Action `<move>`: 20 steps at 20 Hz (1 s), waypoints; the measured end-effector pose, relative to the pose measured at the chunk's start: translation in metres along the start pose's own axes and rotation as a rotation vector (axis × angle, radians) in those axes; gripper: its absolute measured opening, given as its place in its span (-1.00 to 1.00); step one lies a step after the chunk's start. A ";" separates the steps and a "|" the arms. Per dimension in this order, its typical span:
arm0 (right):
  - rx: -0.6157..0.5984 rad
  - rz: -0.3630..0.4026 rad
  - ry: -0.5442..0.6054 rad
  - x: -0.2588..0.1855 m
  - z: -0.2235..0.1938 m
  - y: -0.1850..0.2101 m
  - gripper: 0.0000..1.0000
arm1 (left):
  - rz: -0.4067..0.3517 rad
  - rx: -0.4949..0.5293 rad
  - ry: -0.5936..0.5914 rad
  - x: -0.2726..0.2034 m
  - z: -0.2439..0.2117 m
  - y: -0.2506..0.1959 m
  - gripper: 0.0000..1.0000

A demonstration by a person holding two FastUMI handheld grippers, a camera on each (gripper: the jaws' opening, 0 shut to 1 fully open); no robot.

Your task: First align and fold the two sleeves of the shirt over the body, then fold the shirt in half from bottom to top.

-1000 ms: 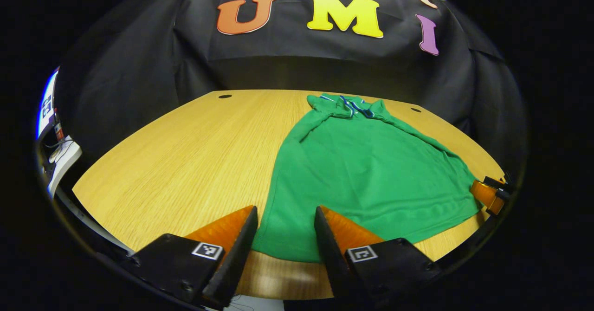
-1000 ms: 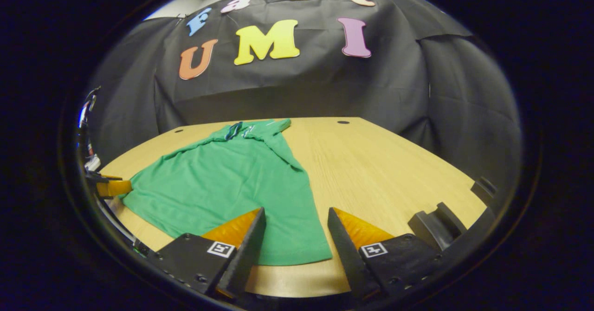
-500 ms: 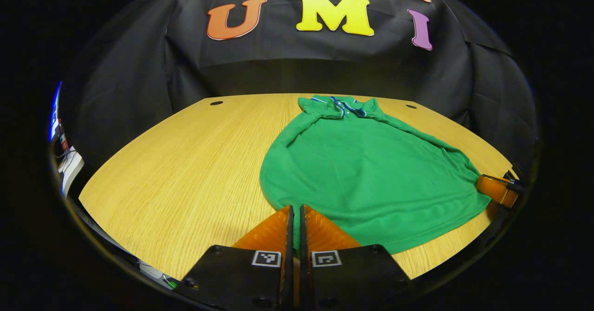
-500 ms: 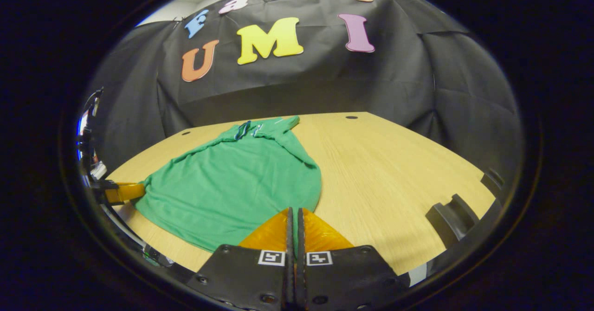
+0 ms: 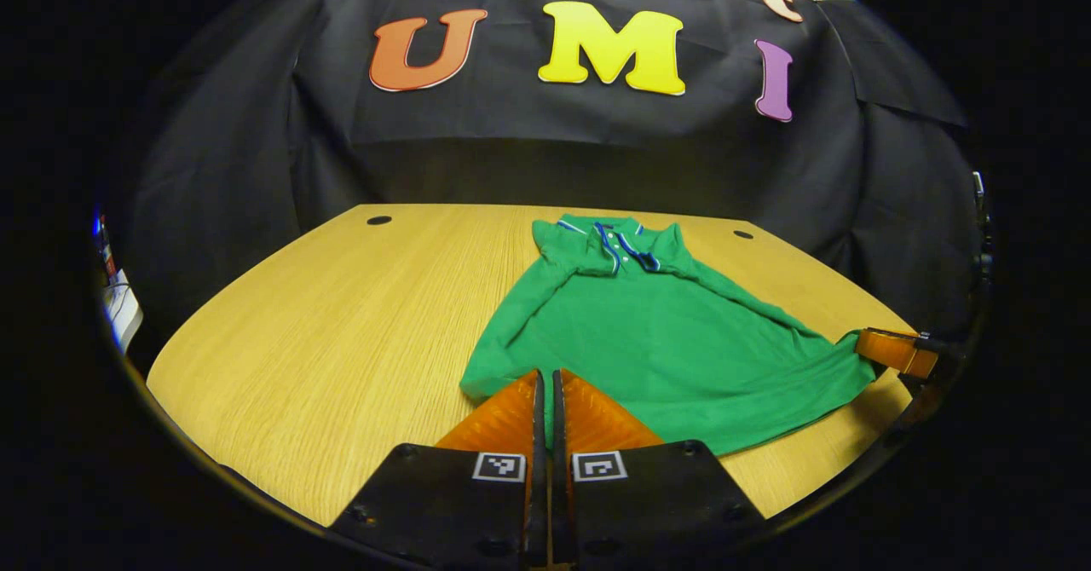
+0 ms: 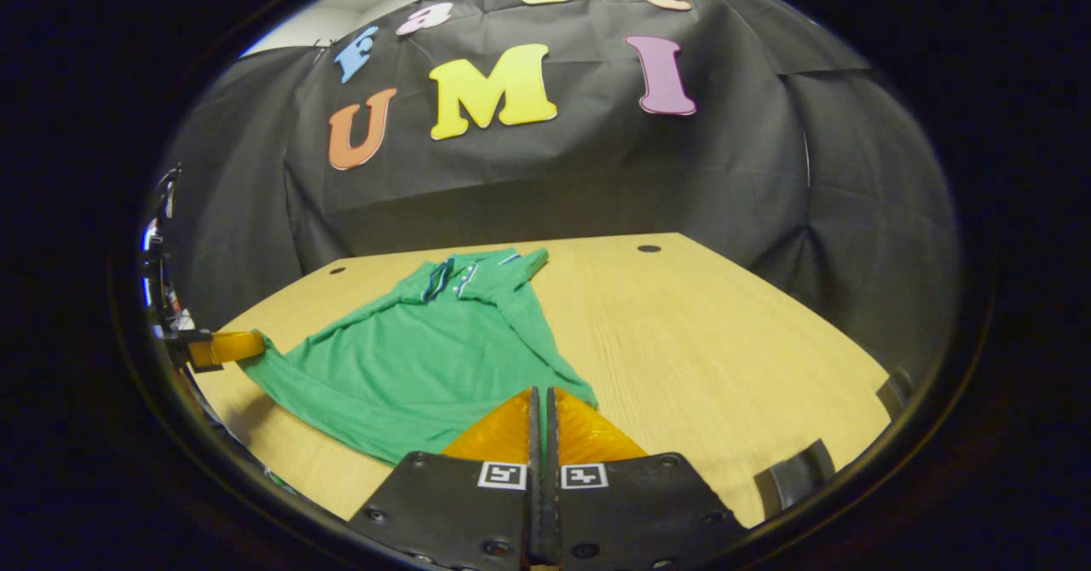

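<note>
A green polo shirt (image 5: 648,341) with a blue-trimmed collar lies on the wooden table (image 5: 341,315), collar toward the far wall, sleeves folded over the body. My left gripper (image 5: 546,377) is shut on the shirt's near left hem corner, lifted off the table. In the right gripper view the same shirt (image 6: 418,358) spreads to the left, and my right gripper (image 6: 540,392) is shut on its near right hem corner. Each gripper also appears at the other view's edge, the right gripper (image 5: 891,351) and the left gripper (image 6: 220,348), both holding hem cloth.
The table (image 6: 724,349) has small dark holes near its far edge, one hole (image 5: 379,220) at the left and another hole (image 6: 649,248) at the right. A dark stand (image 6: 793,477) sits at the near right table edge. Black cloth walls the booth.
Both grippers went from open to shut on the hem corners, then rose. The shirt's bottom edge has lifted off the table and drawn toward the collar.
</note>
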State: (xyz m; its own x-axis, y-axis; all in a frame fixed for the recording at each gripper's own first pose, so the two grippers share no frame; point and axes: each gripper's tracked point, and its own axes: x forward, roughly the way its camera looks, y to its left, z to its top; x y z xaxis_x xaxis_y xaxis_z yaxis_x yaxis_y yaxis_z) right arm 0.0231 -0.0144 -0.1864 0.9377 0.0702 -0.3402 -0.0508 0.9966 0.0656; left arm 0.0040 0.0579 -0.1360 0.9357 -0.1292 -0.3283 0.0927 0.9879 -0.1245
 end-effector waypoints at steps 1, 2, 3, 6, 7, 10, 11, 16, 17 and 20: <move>-0.013 0.001 -0.015 0.006 0.011 0.001 -1.00 | 0.003 0.005 -0.018 0.004 0.012 0.001 -0.84; -0.028 0.004 -0.033 0.012 0.025 0.003 -0.99 | 0.004 0.010 -0.031 0.010 0.022 0.001 -0.84; -0.042 0.008 -0.054 0.019 0.038 0.007 -0.99 | 0.005 0.014 -0.048 0.016 0.032 0.002 -0.84; -0.069 0.037 -0.098 0.044 0.076 0.019 -1.00 | 0.010 0.021 -0.077 0.041 0.060 0.006 -0.85; -0.074 0.052 -0.116 0.055 0.092 0.023 -1.00 | 0.010 0.022 -0.087 0.051 0.072 0.007 -0.84; -0.116 0.048 -0.176 0.099 0.141 0.024 -1.00 | 0.025 0.055 -0.139 0.087 0.113 0.011 -0.84; -0.138 0.043 -0.202 0.117 0.156 0.024 -1.00 | 0.029 0.062 -0.156 0.103 0.125 0.012 -0.85; -0.221 0.007 -0.220 0.210 0.205 0.028 -0.99 | 0.031 0.047 -0.187 0.183 0.177 0.019 -0.84; -0.249 -0.009 -0.237 0.226 0.216 0.028 -0.99 | 0.043 0.056 -0.198 0.201 0.189 0.023 -0.84; -0.267 -0.029 -0.251 0.273 0.236 0.034 -1.00 | 0.069 0.099 -0.222 0.255 0.213 0.034 -0.84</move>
State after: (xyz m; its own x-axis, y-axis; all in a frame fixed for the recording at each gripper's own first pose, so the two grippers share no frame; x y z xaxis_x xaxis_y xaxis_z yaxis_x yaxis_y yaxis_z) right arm 0.3586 0.0279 -0.0559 0.9935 0.0619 -0.0952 -0.0800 0.9766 -0.1995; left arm 0.3179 0.0764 -0.0247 0.9917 -0.0497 -0.1183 0.0485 0.9987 -0.0131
